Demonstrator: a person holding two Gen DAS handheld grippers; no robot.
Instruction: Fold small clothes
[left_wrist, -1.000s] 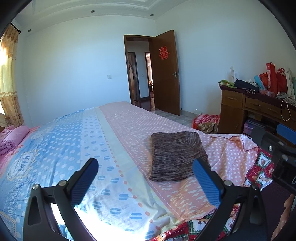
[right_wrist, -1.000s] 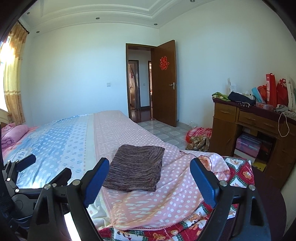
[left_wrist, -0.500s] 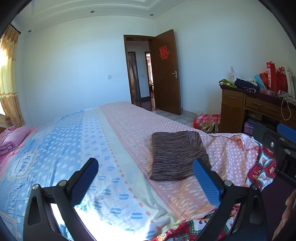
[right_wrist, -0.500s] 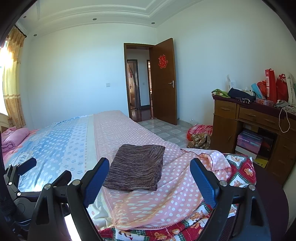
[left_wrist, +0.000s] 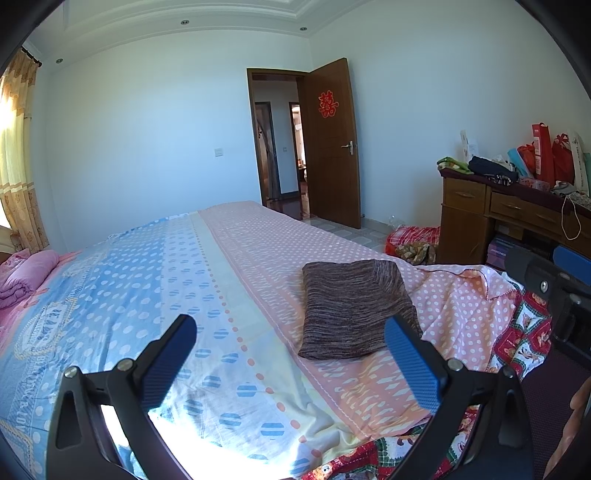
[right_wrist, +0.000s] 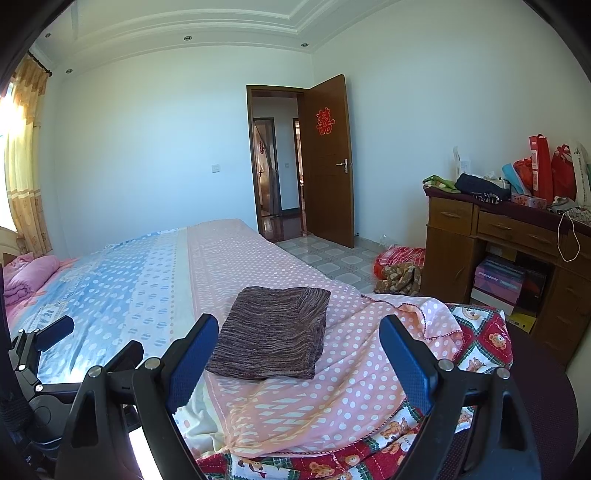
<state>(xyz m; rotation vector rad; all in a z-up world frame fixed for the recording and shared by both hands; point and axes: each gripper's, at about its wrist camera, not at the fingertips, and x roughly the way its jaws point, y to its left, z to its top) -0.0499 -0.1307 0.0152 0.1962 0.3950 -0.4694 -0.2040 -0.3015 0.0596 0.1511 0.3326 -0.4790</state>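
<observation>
A brown striped knit garment (left_wrist: 354, 306) lies folded into a flat rectangle on the pink dotted sheet of the bed (left_wrist: 258, 251); it also shows in the right wrist view (right_wrist: 273, 332). My left gripper (left_wrist: 291, 365) is open and empty, held above the bed's near edge, short of the garment. My right gripper (right_wrist: 299, 362) is open and empty, just in front of the garment's near edge. The right gripper shows at the right edge of the left wrist view (left_wrist: 554, 280). The left gripper shows at the lower left of the right wrist view (right_wrist: 48, 343).
A pink folded quilt (left_wrist: 26, 273) lies at the bed's far left. A wooden desk (right_wrist: 495, 236) loaded with bags stands at the right. A red bundle (right_wrist: 399, 266) lies on the tiled floor. An open door (right_wrist: 328, 162) is at the back. A red patterned blanket (right_wrist: 476, 350) hangs at the bed's corner.
Both grippers have stayed open and empty. The views have shifted only slightly; the folded garment has not moved.
</observation>
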